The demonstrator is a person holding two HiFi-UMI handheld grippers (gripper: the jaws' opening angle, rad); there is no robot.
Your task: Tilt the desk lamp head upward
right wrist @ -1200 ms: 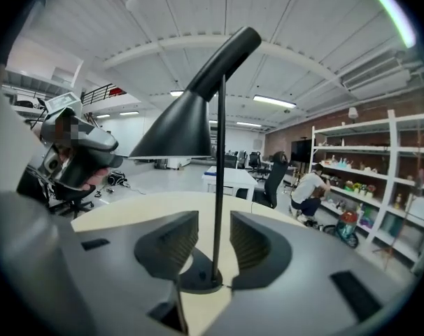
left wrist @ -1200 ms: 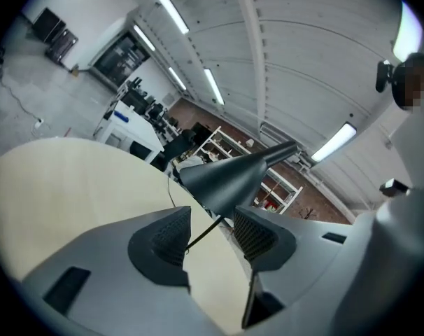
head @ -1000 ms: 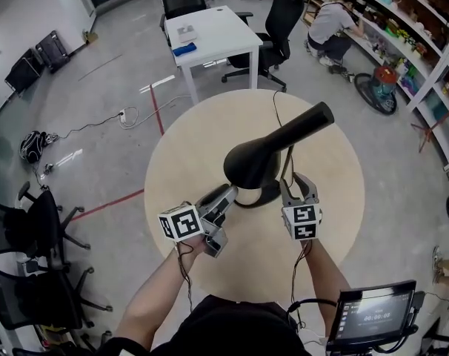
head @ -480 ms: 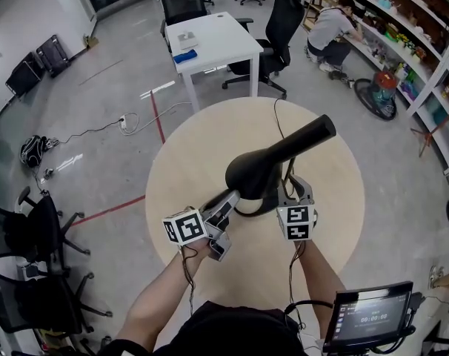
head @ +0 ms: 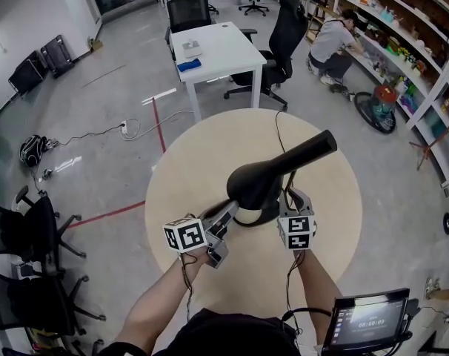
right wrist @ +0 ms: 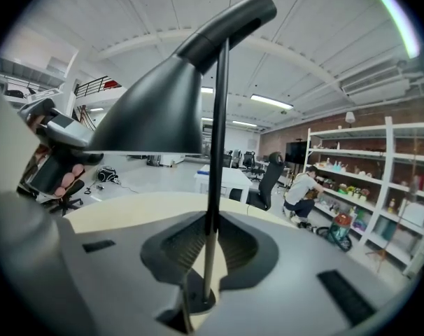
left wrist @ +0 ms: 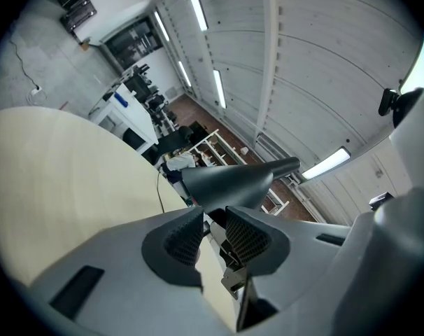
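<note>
Your jaws just closed: right gripper (right wrist: 212, 238) pinches the stem (right wrist: 217, 117), steadying; left gripper (head: 228, 212), at eight o'clock, nips the head (head: 263, 180) for tilting.

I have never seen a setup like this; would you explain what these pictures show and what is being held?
A person holds two handheld grippers. The wide picture comes from a head camera looking down; the other two come from cameras riding on each gripper. On the round table stands a black desk lamp. The right gripper has just closed its jaws on the lamp's thin pole. The left gripper has been closing at the lamp head, at its lower edge; a firm grip is unclear.
</note>
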